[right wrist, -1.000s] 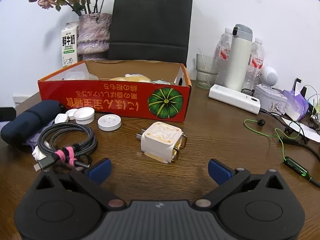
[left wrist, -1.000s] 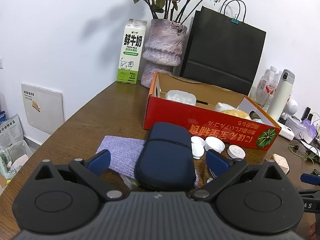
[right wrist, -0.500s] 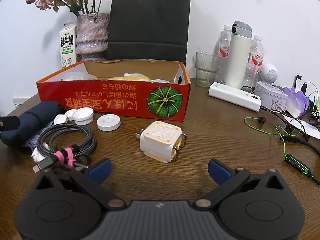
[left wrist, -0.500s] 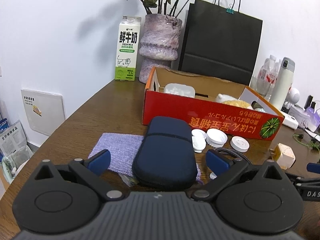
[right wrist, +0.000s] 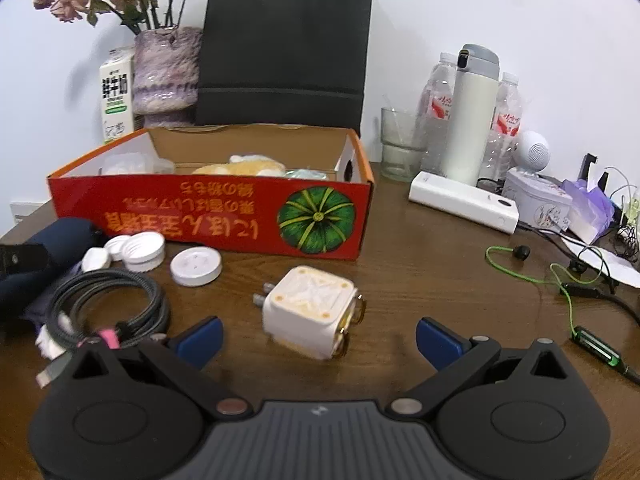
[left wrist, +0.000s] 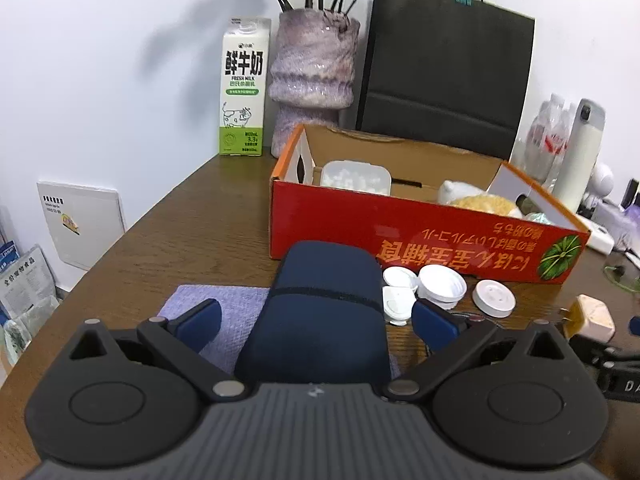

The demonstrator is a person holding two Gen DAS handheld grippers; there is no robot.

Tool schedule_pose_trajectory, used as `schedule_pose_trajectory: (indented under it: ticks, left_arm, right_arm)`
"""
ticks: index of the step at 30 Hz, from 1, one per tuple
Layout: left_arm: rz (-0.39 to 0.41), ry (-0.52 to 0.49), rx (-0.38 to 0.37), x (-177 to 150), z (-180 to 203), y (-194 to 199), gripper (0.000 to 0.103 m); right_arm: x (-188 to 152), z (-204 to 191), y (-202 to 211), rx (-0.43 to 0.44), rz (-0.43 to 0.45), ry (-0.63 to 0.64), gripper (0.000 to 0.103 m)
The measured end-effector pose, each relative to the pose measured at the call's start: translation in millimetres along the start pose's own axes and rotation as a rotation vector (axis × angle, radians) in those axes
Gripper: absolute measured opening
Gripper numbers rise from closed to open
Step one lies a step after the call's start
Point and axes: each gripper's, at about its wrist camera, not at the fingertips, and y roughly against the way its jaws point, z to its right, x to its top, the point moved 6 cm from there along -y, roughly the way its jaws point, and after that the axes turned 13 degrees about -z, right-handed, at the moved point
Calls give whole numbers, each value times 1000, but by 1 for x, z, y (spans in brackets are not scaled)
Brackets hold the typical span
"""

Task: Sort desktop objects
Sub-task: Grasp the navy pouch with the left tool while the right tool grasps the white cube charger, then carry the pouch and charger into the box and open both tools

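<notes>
My left gripper (left wrist: pixel 316 322) is open, its blue fingertips on either side of a navy zip case (left wrist: pixel 320 308) that lies on a purple cloth (left wrist: pixel 218 312). My right gripper (right wrist: pixel 318 334) is open, its tips flanking a white cube charger (right wrist: pixel 310 310) on the wooden table; I cannot tell if they touch it. A red cardboard box (right wrist: pixel 224 220), also in the left wrist view (left wrist: pixel 432 236), holds a clear container (left wrist: pixel 356 176) and a plush toy (right wrist: pixel 240 166). White caps (right wrist: pixel 196 266) and a coiled grey cable (right wrist: pixel 108 306) lie before the box.
A milk carton (left wrist: pixel 242 88), a vase (left wrist: pixel 312 76) and a black paper bag (right wrist: pixel 284 44) stand behind the box. At right are a glass (right wrist: pixel 400 148), a white thermos (right wrist: pixel 472 112), water bottles, a power bank (right wrist: pixel 464 206) and a green earphone cable (right wrist: pixel 556 284).
Both grippers have moved forward and lower: the left one now straddles the navy case, the right one has closed in around the cube charger. Nothing on the table has shifted.
</notes>
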Motion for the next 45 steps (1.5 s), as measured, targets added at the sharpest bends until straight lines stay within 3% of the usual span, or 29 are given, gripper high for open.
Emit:
schedule_pose_trajectory:
  ticks: [6,8,10,14,19,26,34,41,45]
  left_arm:
    - [-25,-25,14,3,6,-12,101]
    - [-32,-25,15,5,6,-15,95]
    - [-42,-23,24,6,6,-19,85]
    - [-64,-44,46,8,9,-28,78]
    - [-50,-39,20,8,9,-24,66]
    - [-15,0,-30,8,3,-10,65]
    - [120,-14,-41,17,8,33,65]
    - [168,-59,-96,57,43,47,65]
    - [198,-23,-142,86,63,35,65]
  right_arm:
    - [13,0,-11,1,-1,-13,97]
    - [15,-3,-16,7,-11,-11,86]
    - [17,-5,-20,7,-23,-8,82]
    - [19,-7,-24,8,-33,-9,68]
    - [19,-6,-24,35,-27,-9,67]
    - [18,-6,-13,58,22,-1,67]
    - [27,1,11,84,100,-25,67]
    - [75,0,46,137,240,-35,67]
    - [110,-1,36,181,270,-92,67]
